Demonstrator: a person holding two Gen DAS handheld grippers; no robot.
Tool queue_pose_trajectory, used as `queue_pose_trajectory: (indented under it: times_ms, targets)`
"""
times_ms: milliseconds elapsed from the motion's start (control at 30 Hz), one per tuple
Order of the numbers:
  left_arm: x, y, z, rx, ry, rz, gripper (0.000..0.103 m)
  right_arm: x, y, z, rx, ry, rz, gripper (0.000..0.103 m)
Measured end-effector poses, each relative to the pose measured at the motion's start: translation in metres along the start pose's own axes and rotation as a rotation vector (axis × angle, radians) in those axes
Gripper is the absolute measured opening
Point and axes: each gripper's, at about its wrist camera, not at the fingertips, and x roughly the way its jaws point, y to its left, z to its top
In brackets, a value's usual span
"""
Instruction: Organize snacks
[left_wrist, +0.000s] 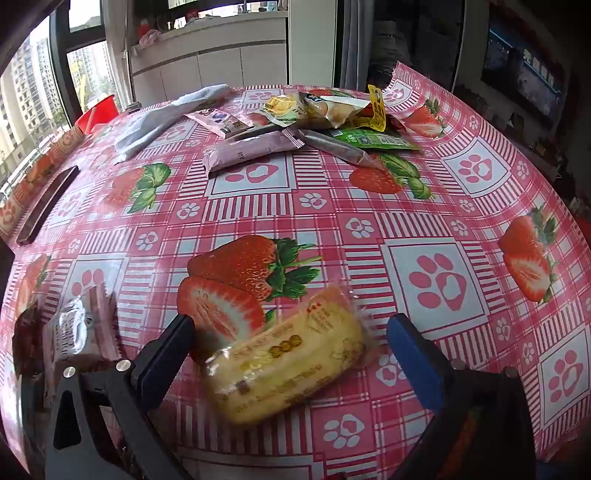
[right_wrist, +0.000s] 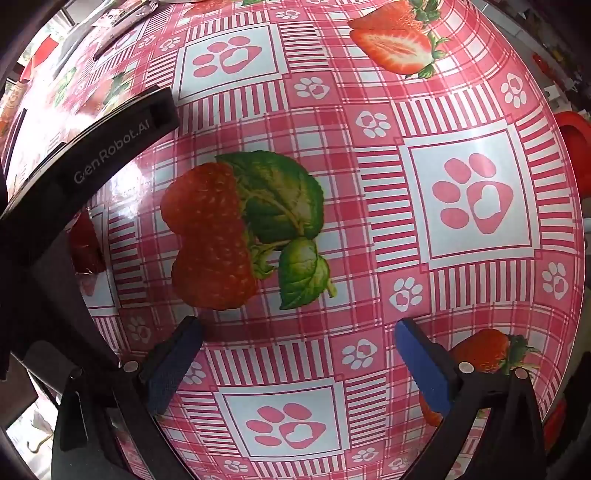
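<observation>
In the left wrist view my left gripper (left_wrist: 291, 328) is open, its fingers wide apart on either side of a yellow wrapped cake (left_wrist: 286, 356) that lies between them on the table; neither pad touches it. A silver and pink snack packet (left_wrist: 79, 334) lies at the left. A pile of snacks (left_wrist: 332, 114) sits at the far side, with a pink bar (left_wrist: 249, 153) and a brown stick packet (left_wrist: 340, 147) in front of it. In the right wrist view my right gripper (right_wrist: 299, 332) is open and empty over the tablecloth (right_wrist: 369, 258).
A grey cloth (left_wrist: 166, 118) lies at the far left of the table and a dark flat bar (left_wrist: 48, 205) near the left edge. A red tub (left_wrist: 96, 112) stands beyond the table. The left gripper's black body (right_wrist: 92, 155) crosses the right wrist view's left side.
</observation>
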Motion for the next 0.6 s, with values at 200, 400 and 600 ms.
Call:
queue_pose_trajectory:
  times_ms: [200,400,600]
  targets:
    - [0.0,0.0,0.0,0.0,0.0,0.0,0.103,0.002,-0.001,0.0,0.0,-0.004,-0.001,0.103]
    - [0.0,0.0,0.0,0.0,0.0,0.0,0.103,0.004,-0.002,0.004,0.0,0.001,-0.001,0.103]
    - [0.0,0.0,0.0,0.0,0.0,0.0,0.103,-0.006,0.005,0.003,-0.004,-0.005,-0.002,0.103]
